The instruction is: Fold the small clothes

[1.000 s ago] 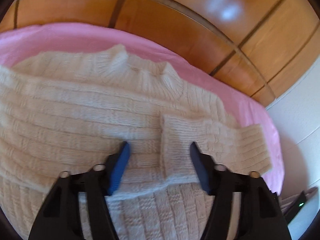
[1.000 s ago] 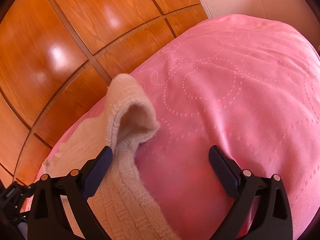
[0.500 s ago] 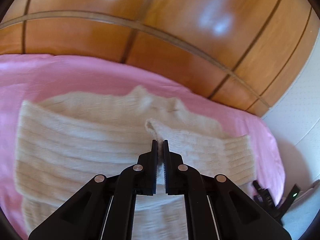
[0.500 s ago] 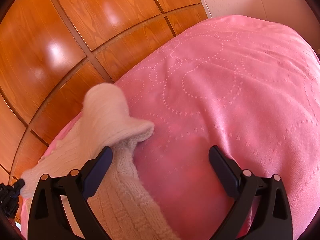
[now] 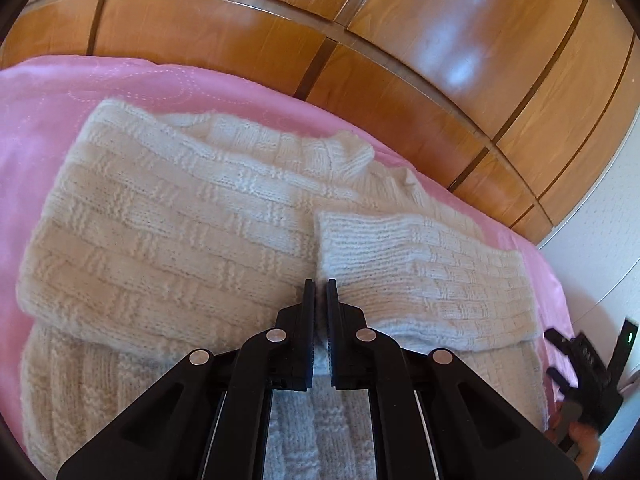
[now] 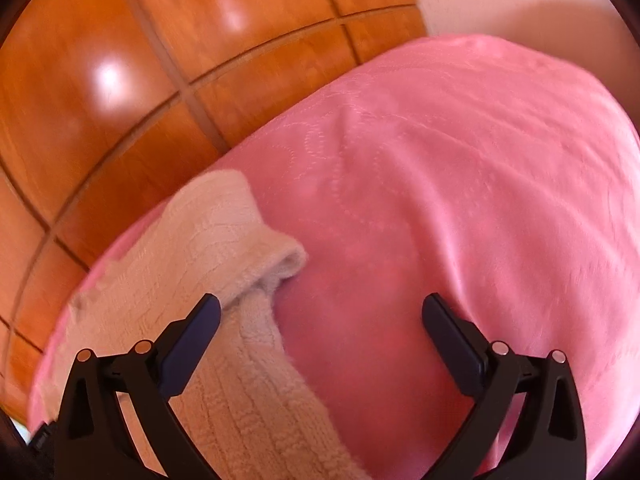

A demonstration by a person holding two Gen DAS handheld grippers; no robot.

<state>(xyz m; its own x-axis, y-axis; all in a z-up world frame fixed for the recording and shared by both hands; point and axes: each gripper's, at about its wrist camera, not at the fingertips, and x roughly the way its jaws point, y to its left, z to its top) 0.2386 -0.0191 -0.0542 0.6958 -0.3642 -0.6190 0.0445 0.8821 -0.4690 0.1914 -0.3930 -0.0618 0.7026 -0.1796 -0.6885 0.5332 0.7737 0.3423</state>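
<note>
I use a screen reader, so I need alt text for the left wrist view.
The left gripper, jaws shut, pinches a cream knit sweater by its folded sleeve on a pink bedspread, wooden panels behind.

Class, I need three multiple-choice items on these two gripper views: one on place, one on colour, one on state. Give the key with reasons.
1. The sweater lies on:
A a pink bedspread
B a wooden floor
C a glass table

2. The sweater is:
A navy
B cream
C green

3. The right gripper is:
A shut on the sleeve
B shut on the bedspread
C open

Key: 1 A, the pink bedspread shows around it; 2 B, the knit is cream; 3 C, its fingers stand wide apart.
</note>
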